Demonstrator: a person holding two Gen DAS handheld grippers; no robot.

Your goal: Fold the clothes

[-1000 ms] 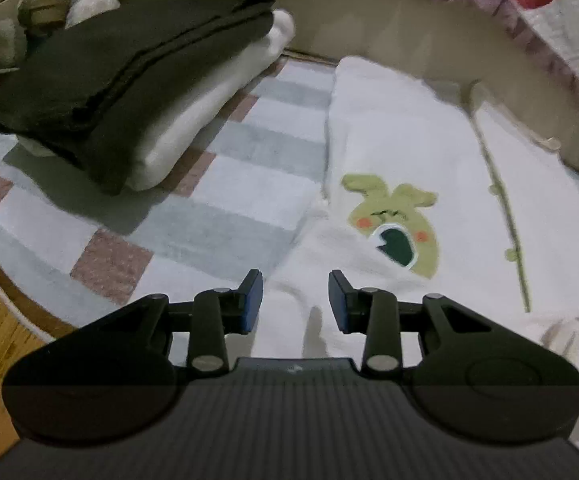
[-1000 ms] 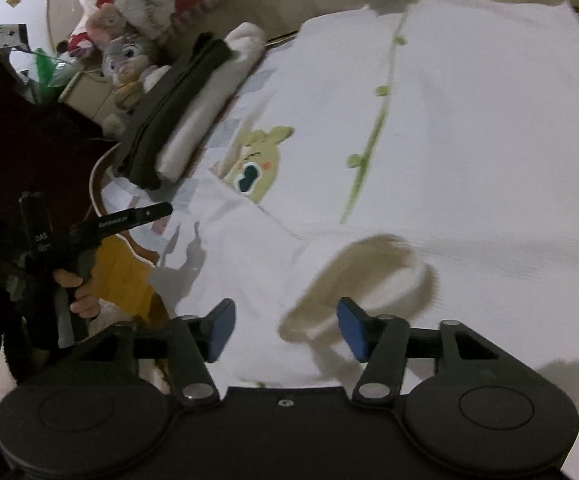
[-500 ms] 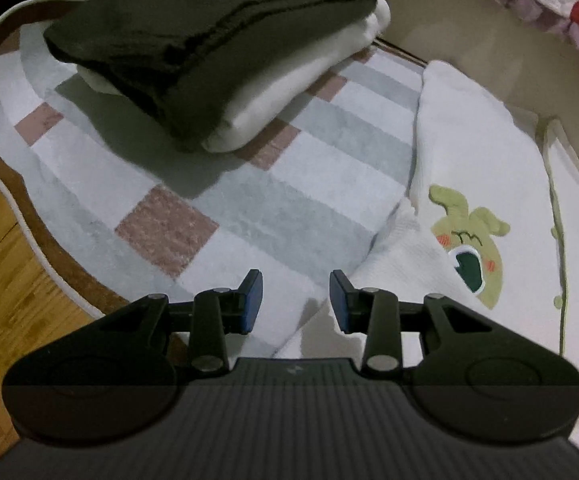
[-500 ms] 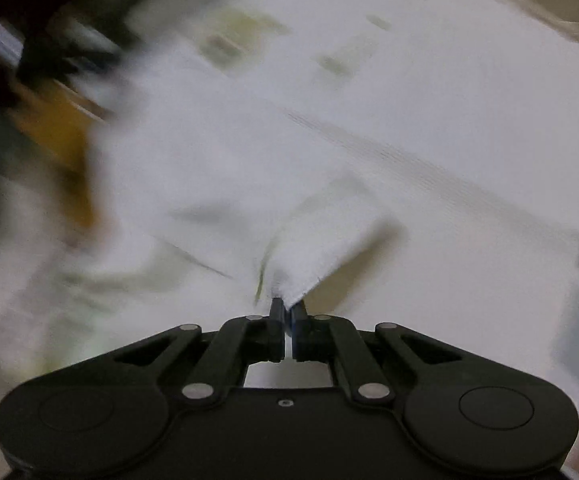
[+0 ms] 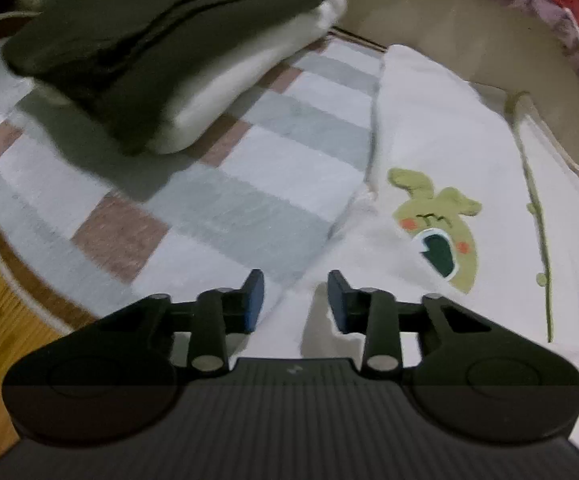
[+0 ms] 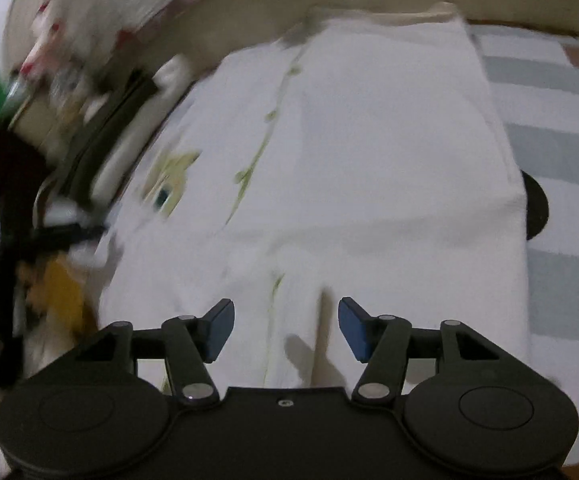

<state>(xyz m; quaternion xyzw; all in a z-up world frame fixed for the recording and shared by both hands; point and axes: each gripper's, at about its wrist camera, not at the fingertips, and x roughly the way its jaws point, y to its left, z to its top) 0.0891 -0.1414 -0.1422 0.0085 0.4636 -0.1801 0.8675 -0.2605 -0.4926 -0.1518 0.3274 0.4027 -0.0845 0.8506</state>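
Your right tongs [image 6: 286, 326] have let go of the fold and now stand spread over the shirt [image 6: 369, 152]. Your left tongs [image 5: 295, 300] gape too, empty, at its edge; the stack [image 5: 161, 44] lies at 11 o'clock on the rug [image 5: 249, 184].

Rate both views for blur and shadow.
Left wrist view: mostly sharp; the folded stack is slightly smeared and casts a dark shadow on the rug; the white shirt print reads clearly. Right wrist view: heavy motion blur at left, edges bowed by fisheye, right gripper crisp.
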